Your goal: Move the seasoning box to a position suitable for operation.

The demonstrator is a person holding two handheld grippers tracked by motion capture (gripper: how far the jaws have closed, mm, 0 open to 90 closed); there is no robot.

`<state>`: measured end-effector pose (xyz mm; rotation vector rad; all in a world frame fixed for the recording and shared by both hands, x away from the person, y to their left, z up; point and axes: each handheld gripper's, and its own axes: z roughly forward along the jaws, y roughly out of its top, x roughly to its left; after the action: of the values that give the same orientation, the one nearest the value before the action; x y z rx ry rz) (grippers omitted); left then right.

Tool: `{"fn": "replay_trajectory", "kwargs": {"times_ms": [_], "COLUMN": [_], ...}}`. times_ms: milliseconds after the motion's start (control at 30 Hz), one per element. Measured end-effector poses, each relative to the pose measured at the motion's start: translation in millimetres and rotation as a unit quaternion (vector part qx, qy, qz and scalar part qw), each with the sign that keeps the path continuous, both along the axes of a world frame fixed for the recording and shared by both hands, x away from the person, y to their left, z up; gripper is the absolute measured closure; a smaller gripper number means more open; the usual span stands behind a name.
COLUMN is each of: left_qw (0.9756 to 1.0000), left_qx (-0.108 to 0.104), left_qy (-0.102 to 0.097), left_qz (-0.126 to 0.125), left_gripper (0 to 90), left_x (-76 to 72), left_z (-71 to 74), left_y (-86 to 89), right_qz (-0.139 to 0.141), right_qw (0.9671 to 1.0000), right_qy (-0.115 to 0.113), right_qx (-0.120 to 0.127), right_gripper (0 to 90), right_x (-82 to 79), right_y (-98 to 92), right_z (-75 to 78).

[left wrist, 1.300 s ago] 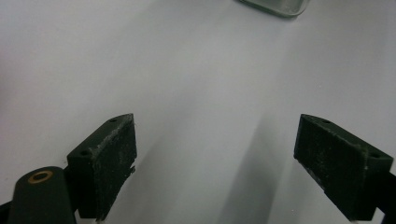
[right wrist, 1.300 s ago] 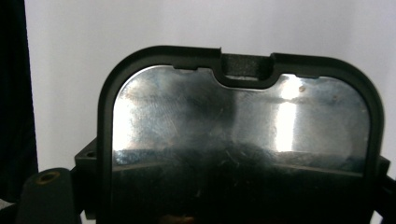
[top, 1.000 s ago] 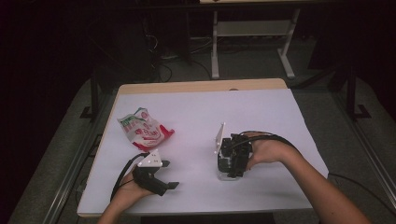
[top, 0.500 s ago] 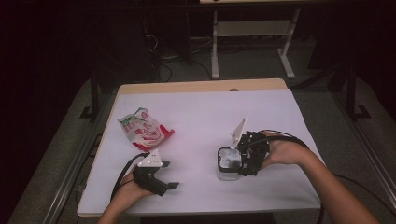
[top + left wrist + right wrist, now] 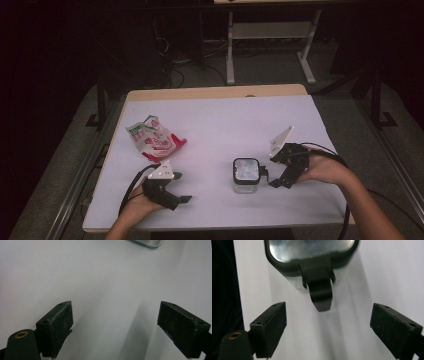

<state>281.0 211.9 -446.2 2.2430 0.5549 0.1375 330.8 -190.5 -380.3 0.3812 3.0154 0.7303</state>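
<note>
A small clear container [image 5: 246,175] with a black-rimmed lid stands on the white table [image 5: 225,125], right of centre. Its black latch tab [image 5: 320,296] points at my right gripper [image 5: 270,178], which sits just right of it, open. The right jaws have just been closing a little; the tab's tip [image 5: 321,308] reaches about level with their tips, and neither pad touches it. My left gripper [image 5: 182,187] rests open near the front left edge with nothing between its jaws. In the left gripper view a corner of the container [image 5: 147,242] shows at the top edge.
A crumpled red, green and white snack bag [image 5: 152,140] lies at the left, behind the left gripper. Bare white tabletop spreads behind the container. A white metal frame [image 5: 270,35] stands on the dark floor beyond the table's far edge.
My right gripper has drawn back to the right, off the container, which now stands uncovered. The left gripper has not moved.
</note>
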Motion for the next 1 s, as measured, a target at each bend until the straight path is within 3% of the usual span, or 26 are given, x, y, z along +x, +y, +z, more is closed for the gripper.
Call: {"fn": "replay_trajectory", "kwargs": {"times_ms": [33, 67, 100, 133, 200, 267, 300, 333, 367, 400, 433, 467, 500, 533, 567, 667, 700, 767, 900, 1000], "left_qw": [1.0000, 1.0000, 1.0000, 1.0000, 1.0000, 1.0000, 1.0000, 1.0000, 1.0000, 1.0000, 1.0000, 1.0000, 1.0000, 1.0000, 1.0000, 1.0000, 1.0000, 0.9999, 1.0000, 1.0000], "left_qx": [0.000, 0.000, 0.000, 0.001, 0.001, 0.001, -0.004, -0.001, -0.001, -0.001, -0.001, 0.000, -0.001, -0.002, -0.002, -0.005, -0.005, -0.006, -0.006, -0.007], "left_qy": [0.000, 0.000, 0.000, 0.000, 0.001, 0.002, 0.003, 0.003, 0.003, 0.003, 0.003, 0.001, 0.000, 0.000, 0.001, 0.003, 0.003, 0.003, 0.003, 0.002], "left_qz": [0.001, 0.001, 0.001, 0.002, 0.002, 0.002, 0.005, 0.004, 0.003, 0.003, 0.004, 0.003, 0.004, 0.006, 0.007, 0.007, 0.007, 0.008, 0.005, 0.002], "left_gripper": [12.8, 12.8, 12.8, 12.8, 12.8, 12.8, 12.8, 12.8, 12.8, 12.8, 12.8, 12.8, 12.8, 12.8, 12.8, 12.9, 12.9, 12.9, 12.9, 12.9], "left_x": [0.0, 0.0, 0.0, -0.1, -0.4, -0.7, -1.3, -1.3, -1.3, -1.3, -1.5, -1.8, -2.1, -2.3, -2.3, -2.0, -2.0, -2.1, -2.2, -2.8], "left_z": [0.0, 0.0, 0.0, 0.0, 0.0, 0.3, -0.5, -0.4, -0.3, -0.3, -0.2, 0.1, 0.3, 0.3, 0.3, 1.0, 1.0, 0.9, 0.2, -0.1], "left_y": [0.0, 0.1, 0.1, 0.1, 0.1, 0.1, -0.5, -0.2, -0.1, -0.1, -0.1, 0.0, 0.1, 0.0, 0.0, 1.3, 1.3, 1.6, 1.0, 0.2], "right_qz": [-0.018, -0.018, -0.033, -0.038, -0.060, -0.089, -0.089, -0.111, -0.111, -0.127, -0.127, -0.134, -0.148, -0.156, -0.156, -0.168, -0.169, -0.168, -0.152, -0.139], "right_qw": [0.9998, 0.9998, 0.9991, 0.9985, 0.9968, 0.9934, 0.9934, 0.9886, 0.9886, 0.9822, 0.9822, 0.9799, 0.9753, 0.9724, 0.9724, 0.9635, 0.9610, 0.9591, 0.9627, 0.9631], "right_qy": [-0.004, -0.004, -0.003, -0.003, -0.002, -0.008, -0.008, -0.006, -0.006, -0.003, -0.003, -0.009, -0.018, -0.023, -0.023, -0.019, -0.020, -0.018, -0.004, 0.007], "right_qx": [0.012, 0.012, 0.026, 0.038, 0.053, 0.073, 0.073, 0.101, 0.101, 0.138, 0.138, 0.147, 0.163, 0.172, 0.172, 0.208, 0.218, 0.227, 0.224, 0.230], "right_gripper": [17.3, 17.3, 23.2, 23.4, 32.3, 36.1, 36.1, 43.0, 43.0, 52.3, 52.3, 56.6, 67.4, 72.2, 72.2, 89.3, 89.9, 89.9, 89.9, 89.8], "right_x": [-1.7, -1.7, -5.0, -6.4, -10.0, -13.6, -13.6, -17.1, -17.1, -21.3, -21.3, -23.3, -28.8, -31.0, -31.0, -39.9, -43.1, -46.1, -55.9, -59.0], "right_y": [-8.1, -8.1, -16.1, -20.1, -28.9, -37.5, -37.5, -45.4, -45.4, -51.0, -51.0, -53.1, -56.4, -58.4, -58.4, -63.2, -64.0, -63.8, -54.2, -44.8], "right_z": [-1.7, -1.7, -3.8, -5.8, -9.6, -14.6, -14.6, -19.8, -19.8, -25.0, -25.0, -27.4, -31.7, -33.9, -33.9, -39.1, -39.7, -41.0, -48.8, -51.8]}}
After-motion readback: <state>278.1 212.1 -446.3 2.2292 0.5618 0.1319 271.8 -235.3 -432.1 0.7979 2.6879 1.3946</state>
